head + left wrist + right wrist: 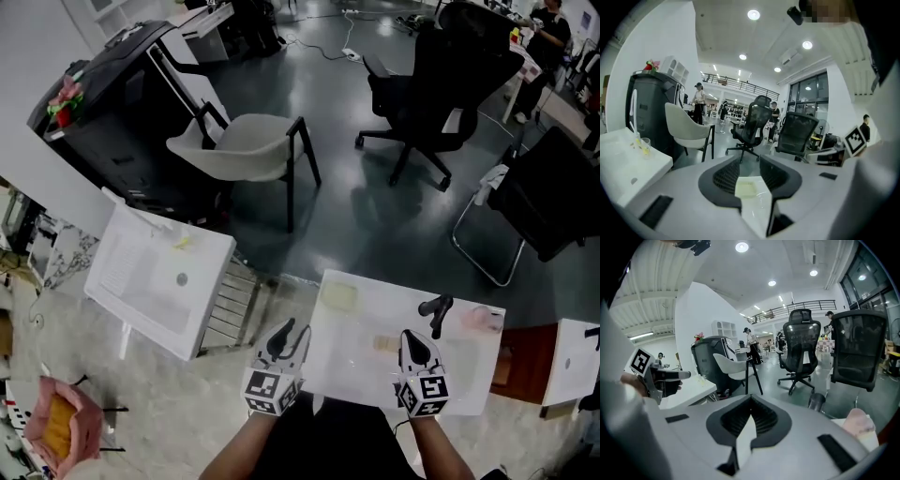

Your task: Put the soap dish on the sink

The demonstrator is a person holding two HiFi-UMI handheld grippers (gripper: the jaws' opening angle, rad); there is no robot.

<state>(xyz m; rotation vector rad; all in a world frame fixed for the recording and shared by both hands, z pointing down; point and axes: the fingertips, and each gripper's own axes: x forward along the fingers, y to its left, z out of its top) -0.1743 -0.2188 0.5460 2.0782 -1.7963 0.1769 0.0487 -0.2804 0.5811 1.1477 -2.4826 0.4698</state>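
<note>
By my reading the task is all but done. The soap dish (339,297), a pale yellowish square, lies flat on the sink (469,380) at its far left corner. It is well apart from the black tap (437,309), which stands on the sink's far edge toward the right.

My left tongs (289,334) hang just off the sink's left edge, spread partway with nothing pinched. Through their gap I see the dish resting ahead on the sink. My right tongs (413,339) sit over the sink's near side, pressed together at the tips and empty.

I judge that only drawing both hands clear is left. I can't rule out that the yellowish piece is a sponge rather than the dish.
</note>
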